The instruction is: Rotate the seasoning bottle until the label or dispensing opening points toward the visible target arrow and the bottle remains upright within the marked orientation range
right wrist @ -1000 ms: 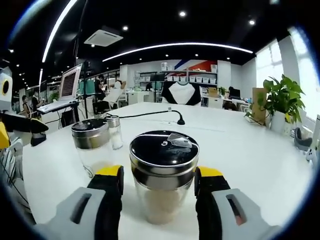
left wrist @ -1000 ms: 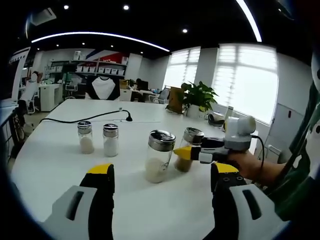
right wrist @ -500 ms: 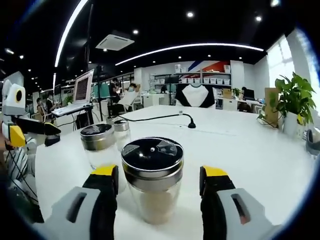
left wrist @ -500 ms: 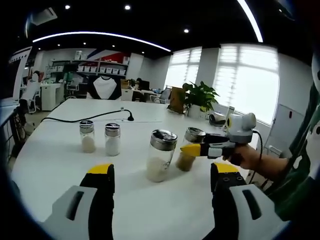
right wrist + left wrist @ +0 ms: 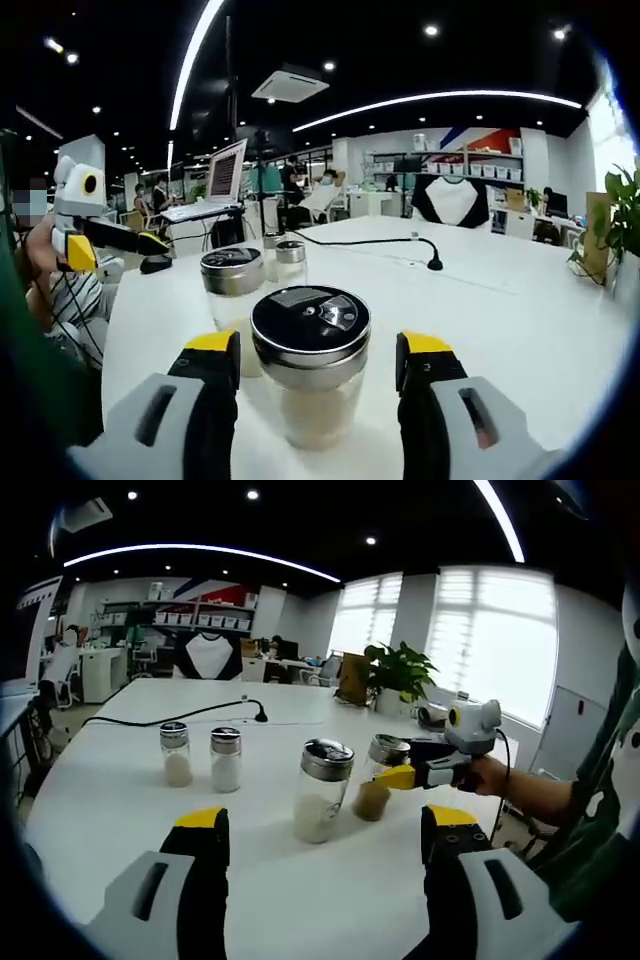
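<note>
Open office, dark ceiling w/ strip lights, big white desk (image 5: 120, 810) carrying four shakers.

Left gripper view: two small shakers (image 5: 199, 757) stand side by side toward the far left of the desk, a black cable (image 5: 180, 716) running behind them. Nearer the middle stands a taller jar (image 5: 321, 804) w/ pale contents, upright. Just beside it, on the right-edge side, the target bottle (image 5: 379, 779), brownish fill, steel cap, also upright.

Right gripper (image 5: 405, 774) comes in from the right w/ a hand behind it, yellow tips at the bottle. In the right gripper view the bottle (image 5: 310, 376) sits between the jaws (image 5: 318, 355), which are apart – small gaps both sides, not clamped. Black cap w/ a flip-tab opening on top, turned toward the upper right of that view.

Left gripper (image 5: 325, 835) hangs back over the near edge, jaws wide apart, holding nothing.

Step, my read: between twists, or lining up for a grip. No arrow or range mark on the desk that I can make out, so can't judge how far round it's got. Next: close on the glass body, turn abt the vertical axis in a short arc, keep the base flat, mind the neighbouring jar.
</note>
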